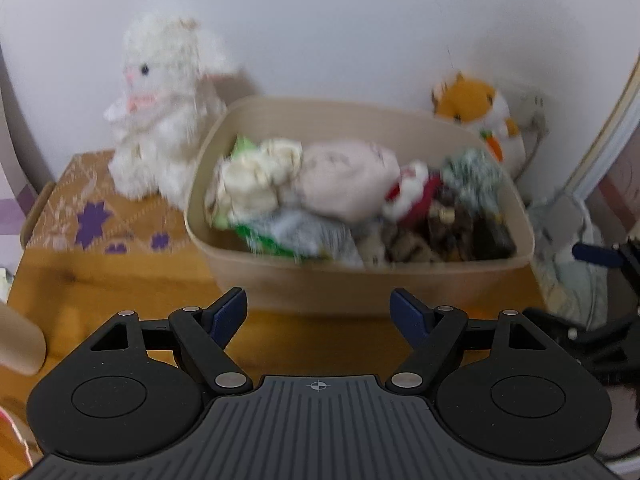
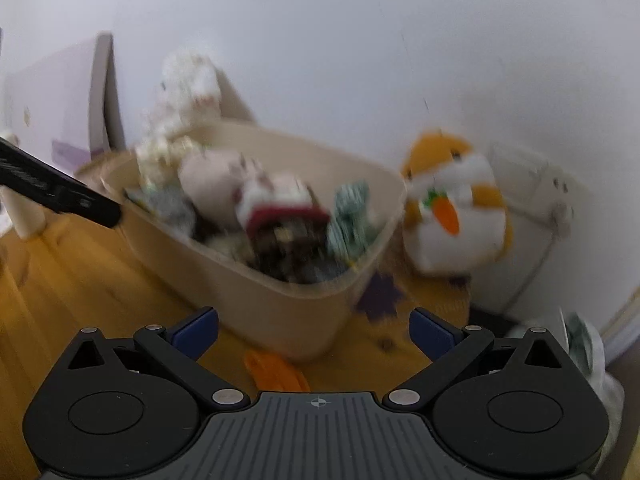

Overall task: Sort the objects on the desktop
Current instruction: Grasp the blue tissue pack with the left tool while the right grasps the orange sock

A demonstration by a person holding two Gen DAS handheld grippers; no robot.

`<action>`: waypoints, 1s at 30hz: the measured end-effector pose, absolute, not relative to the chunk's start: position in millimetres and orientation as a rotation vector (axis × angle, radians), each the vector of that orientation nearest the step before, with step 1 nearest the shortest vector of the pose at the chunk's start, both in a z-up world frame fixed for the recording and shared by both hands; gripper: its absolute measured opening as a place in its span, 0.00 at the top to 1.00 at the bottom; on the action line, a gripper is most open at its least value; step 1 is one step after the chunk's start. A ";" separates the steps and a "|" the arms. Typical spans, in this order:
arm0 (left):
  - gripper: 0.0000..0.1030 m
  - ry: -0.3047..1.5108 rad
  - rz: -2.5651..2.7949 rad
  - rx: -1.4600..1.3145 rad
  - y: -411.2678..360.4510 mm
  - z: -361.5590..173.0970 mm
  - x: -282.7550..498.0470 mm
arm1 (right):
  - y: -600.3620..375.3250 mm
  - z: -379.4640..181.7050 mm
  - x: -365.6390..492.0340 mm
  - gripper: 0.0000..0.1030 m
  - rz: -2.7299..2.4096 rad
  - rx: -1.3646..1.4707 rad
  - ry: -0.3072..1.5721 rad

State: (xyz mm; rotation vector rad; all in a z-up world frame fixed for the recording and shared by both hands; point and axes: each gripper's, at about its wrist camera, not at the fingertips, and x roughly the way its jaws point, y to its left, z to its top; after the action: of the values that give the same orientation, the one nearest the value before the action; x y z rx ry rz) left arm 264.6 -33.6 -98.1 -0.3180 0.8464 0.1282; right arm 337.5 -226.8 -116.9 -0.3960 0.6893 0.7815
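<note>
Bin (image 1: 400, 284) sitting crammed mid-frame — both grippers' fingers (image 1: 230, 312) gaping wide, empty; risking orange piece (image 2: 276, 372) at lower centre being missed — blurred, half hidden.

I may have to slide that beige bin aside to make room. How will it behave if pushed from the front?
The beige bin looks stiff-walled and squat, so it should slide rather than tip. It is piled with soft toys, probably light for its bulk. On the wooden table it may skid easily and bump the white rabbit beside it.
</note>
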 end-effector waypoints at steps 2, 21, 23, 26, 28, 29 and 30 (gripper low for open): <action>0.22 0.873 0.119 -0.314 -40.2 -104.7 262.3 | -232.1 -127.6 339.4 0.00 0.768 -0.409 0.730; 0.22 1.123 0.146 -0.557 -91.8 -164.2 269.5 | -213.8 -189.6 337.2 0.00 0.903 -0.626 0.797; 0.22 1.139 0.170 -0.571 -93.1 -169.6 272.9 | -210.0 -194.0 336.6 0.00 0.915 -0.627 0.797; 0.22 1.160 0.207 -0.576 -93.8 -176.7 277.8 | -204.7 -199.4 336.4 0.05 0.923 -0.619 0.800; 0.23 1.169 0.218 -0.580 -95.6 -180.4 280.2 | -202.0 -203.2 336.9 0.08 0.925 -0.613 0.809; 0.23 1.170 0.219 -0.579 -96.7 -181.2 281.6 | -201.3 -204.7 337.2 0.09 0.925 -0.609 0.812; 0.23 1.172 0.219 -0.571 -96.9 -181.8 282.7 | -200.0 -206.4 337.6 0.12 0.925 -0.608 0.815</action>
State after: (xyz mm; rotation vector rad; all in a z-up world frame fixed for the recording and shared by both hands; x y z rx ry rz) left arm 282.7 -96.9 -181.8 -0.5712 1.1719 0.2189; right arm 337.6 -200.0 -206.4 -0.6083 0.8147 0.9247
